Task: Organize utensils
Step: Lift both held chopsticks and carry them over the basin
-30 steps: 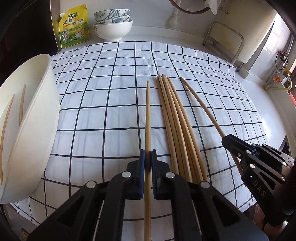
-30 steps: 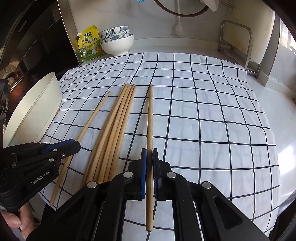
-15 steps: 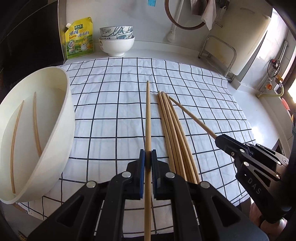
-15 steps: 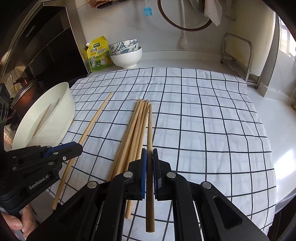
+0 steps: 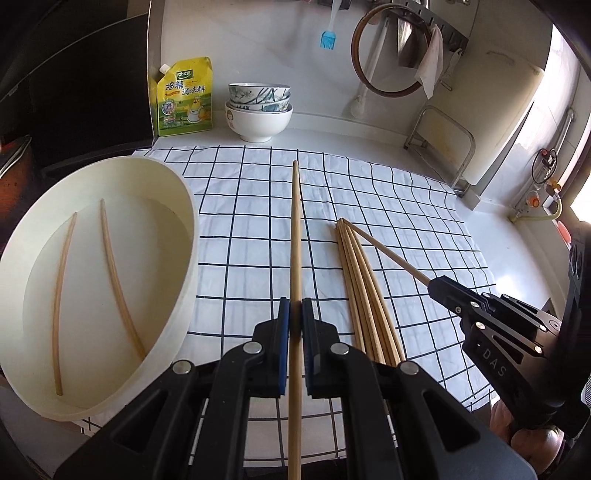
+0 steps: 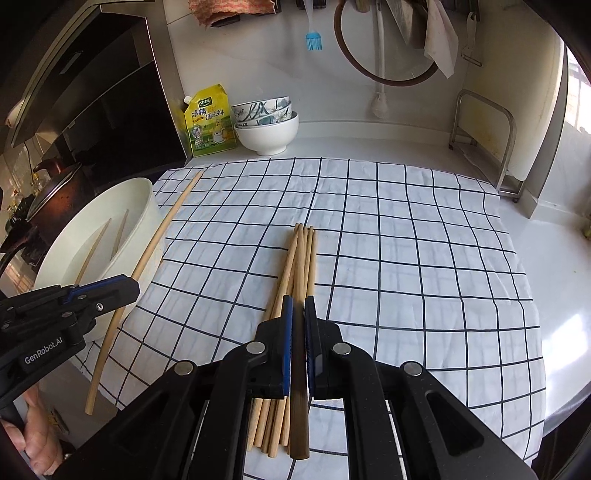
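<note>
Gripping one chopstick (image 5: 295, 236), left tool (image 5: 294, 325) hangs beside tub (image 5: 186, 266). Right tool (image 6: 298, 332) pinches another chopstick (image 6: 299, 424) above bundle (image 6: 301, 254) on checked cloth (image 6: 406, 258).

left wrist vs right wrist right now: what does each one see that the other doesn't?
Left wrist only: the right gripper from the side, and the full floor of the white basin.
Right wrist only: the left gripper from the side, a pot behind the basin, a towel up top.
Both: checked cloth, chopstick bundle, stacked bowls, yellow pouch, blue brush.
</note>
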`<action>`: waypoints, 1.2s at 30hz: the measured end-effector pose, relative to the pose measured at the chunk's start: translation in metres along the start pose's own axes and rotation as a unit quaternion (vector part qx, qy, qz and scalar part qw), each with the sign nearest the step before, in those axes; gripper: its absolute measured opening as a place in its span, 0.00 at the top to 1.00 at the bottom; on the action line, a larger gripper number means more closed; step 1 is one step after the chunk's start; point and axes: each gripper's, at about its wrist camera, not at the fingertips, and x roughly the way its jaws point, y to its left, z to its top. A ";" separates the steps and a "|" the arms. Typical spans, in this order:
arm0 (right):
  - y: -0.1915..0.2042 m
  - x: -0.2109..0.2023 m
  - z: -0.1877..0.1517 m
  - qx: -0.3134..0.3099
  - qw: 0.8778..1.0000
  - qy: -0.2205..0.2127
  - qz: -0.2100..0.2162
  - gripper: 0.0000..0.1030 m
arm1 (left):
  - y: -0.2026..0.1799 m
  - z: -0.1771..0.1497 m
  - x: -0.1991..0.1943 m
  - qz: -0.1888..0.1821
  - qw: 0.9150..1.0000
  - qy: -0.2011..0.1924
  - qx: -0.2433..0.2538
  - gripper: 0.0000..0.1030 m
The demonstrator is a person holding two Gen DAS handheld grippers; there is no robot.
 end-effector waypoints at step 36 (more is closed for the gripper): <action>0.201 0.041 0.061 -0.130 0.983 -0.014 0.127 0.94 | 0.171 0.006 -0.045 0.095 0.989 -0.035 -0.105 0.93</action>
